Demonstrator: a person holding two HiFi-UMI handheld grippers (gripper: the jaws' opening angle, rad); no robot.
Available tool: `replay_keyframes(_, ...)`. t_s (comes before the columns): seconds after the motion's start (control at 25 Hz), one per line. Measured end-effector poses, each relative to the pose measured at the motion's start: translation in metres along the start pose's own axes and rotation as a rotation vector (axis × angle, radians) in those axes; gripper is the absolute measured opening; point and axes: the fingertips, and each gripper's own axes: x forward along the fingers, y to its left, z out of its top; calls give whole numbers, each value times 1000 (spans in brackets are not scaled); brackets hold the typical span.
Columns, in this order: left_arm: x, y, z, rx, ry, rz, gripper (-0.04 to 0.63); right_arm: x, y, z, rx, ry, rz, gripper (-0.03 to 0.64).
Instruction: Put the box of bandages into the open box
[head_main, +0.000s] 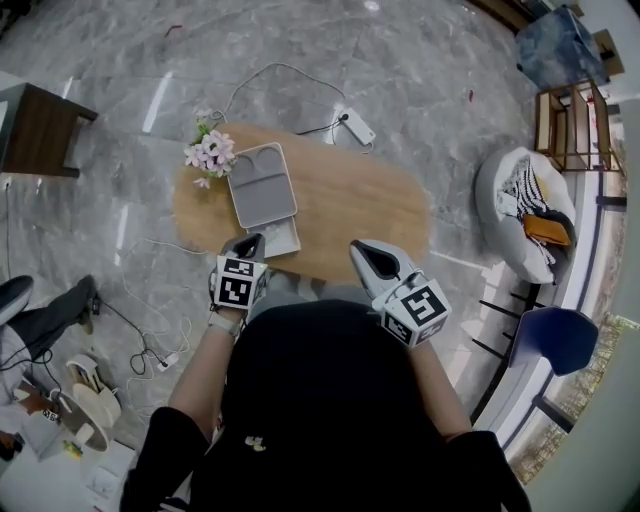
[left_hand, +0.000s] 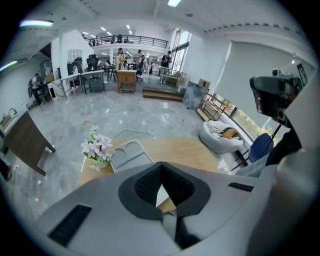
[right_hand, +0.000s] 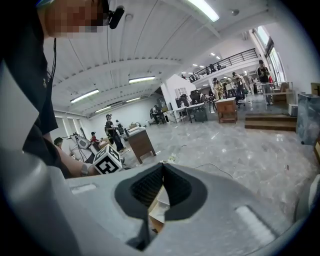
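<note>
From where I stand, the left hand-held gripper (head_main: 250, 245) and the right hand-held gripper (head_main: 368, 253) hang at the near edge of the table (head_main: 360, 200), each with its jaws pressed together on nothing. The small white box (head_main: 287, 238) just past the left one is probably the box of bandages, though I can't be sure from here. It lies at the table's edge, touching the grey open box (head_main: 265, 200). My worry is that jaws arriving closed would shove it rather than take it, sending it off the edge. A wide swing could also clip the flowers (head_main: 210, 152) beside the open box.
</note>
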Motion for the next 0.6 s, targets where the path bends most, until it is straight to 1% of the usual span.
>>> replay_keyframes(0.12, -23, -1, 18, -22, -58, 11, 15, 3, 4, 11, -18, -23, 17, -2)
replay_keyframes(0.28, -52, -3, 41, -28, -140, 20, 14, 9, 13, 20, -37, -37, 48, -2)
replay_keyframes(0.6, -116, -20, 86, 3, -302, 22, 14, 3, 28, 49, -92, -74, 94, -2)
